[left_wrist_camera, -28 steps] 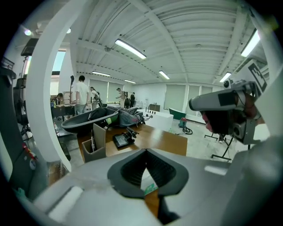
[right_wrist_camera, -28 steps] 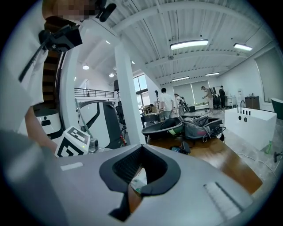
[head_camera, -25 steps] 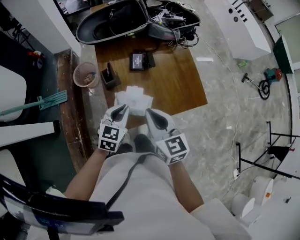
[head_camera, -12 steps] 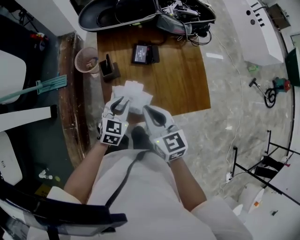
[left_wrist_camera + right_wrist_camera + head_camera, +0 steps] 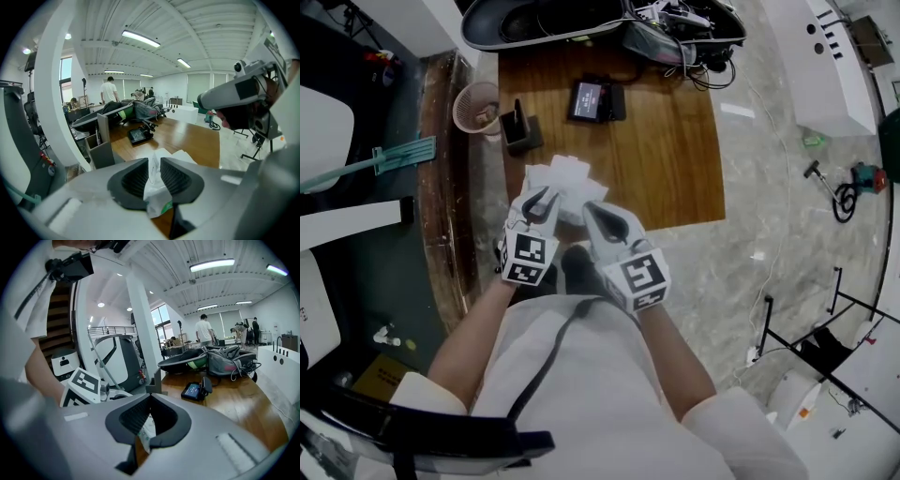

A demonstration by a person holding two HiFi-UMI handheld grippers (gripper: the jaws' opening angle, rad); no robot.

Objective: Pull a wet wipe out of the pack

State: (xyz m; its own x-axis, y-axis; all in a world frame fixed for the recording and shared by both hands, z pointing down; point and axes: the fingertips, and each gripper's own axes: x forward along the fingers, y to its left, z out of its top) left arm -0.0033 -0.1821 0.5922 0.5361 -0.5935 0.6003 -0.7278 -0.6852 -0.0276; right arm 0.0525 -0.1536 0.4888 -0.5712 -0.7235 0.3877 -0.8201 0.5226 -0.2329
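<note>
"While both tools were raised in front of the person's chest, what was the left gripper doing?"

"Its jaws were pinched narrow on the pack, a white wrapper with a green corner. It held the pack in the air above the near edge of the wooden table, not resting on it. I'd judge that was to anchor it, so a pull would meet resistance."

"And the right gripper?"

"Closed as well, on a white strip with faint print. I couldn't tell whether that was a wet wipe or the pack's own edge. The two sets of tips sat close together, which suited one holding while the other drew away."

"Those white sheets beyond the tips?"

"A loose pile on the table just past the grippers, probably a handy place to drop things."

"How far along was it?"

"Nothing hung clear of the pack, so I'd say the pull wasn't finished."
</note>
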